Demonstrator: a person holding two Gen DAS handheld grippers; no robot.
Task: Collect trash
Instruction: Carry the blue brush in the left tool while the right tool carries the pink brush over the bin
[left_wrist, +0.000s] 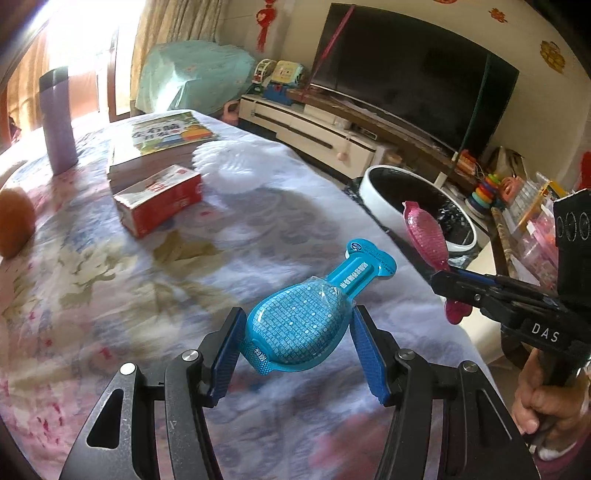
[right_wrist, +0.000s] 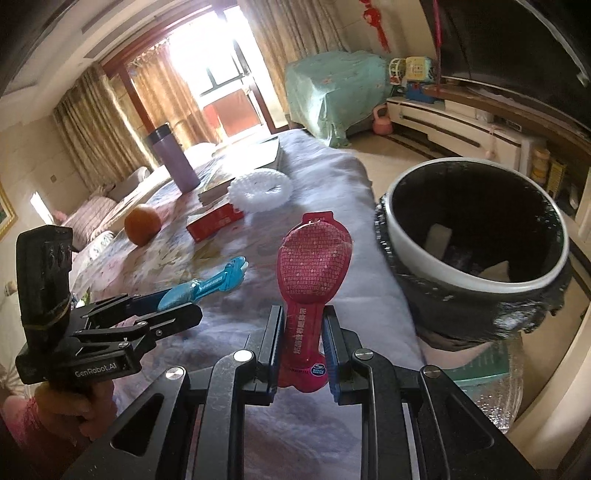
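My left gripper (left_wrist: 297, 325) is shut on a blue spoon-shaped snack wrapper (left_wrist: 303, 321) and holds it above the flowered tablecloth (left_wrist: 110, 280). It also shows in the right wrist view (right_wrist: 201, 286). My right gripper (right_wrist: 303, 332) is shut on a pink wrapper (right_wrist: 314, 258) of the same shape, gripped by its narrow stem. In the left wrist view the pink wrapper (left_wrist: 424, 229) hangs near the rim of the white trash bin (left_wrist: 373, 188). The bin (right_wrist: 417, 251) has a black liner and stands off the table's right edge, with scraps inside.
On the table stand a purple flask (left_wrist: 59, 122), a stack of books (left_wrist: 159, 144), a red carton (left_wrist: 159, 199), an orange (right_wrist: 142, 224) and a white ruffled ring (right_wrist: 260, 190). A TV (left_wrist: 413, 74) on a low cabinet and toys lie beyond the bin.
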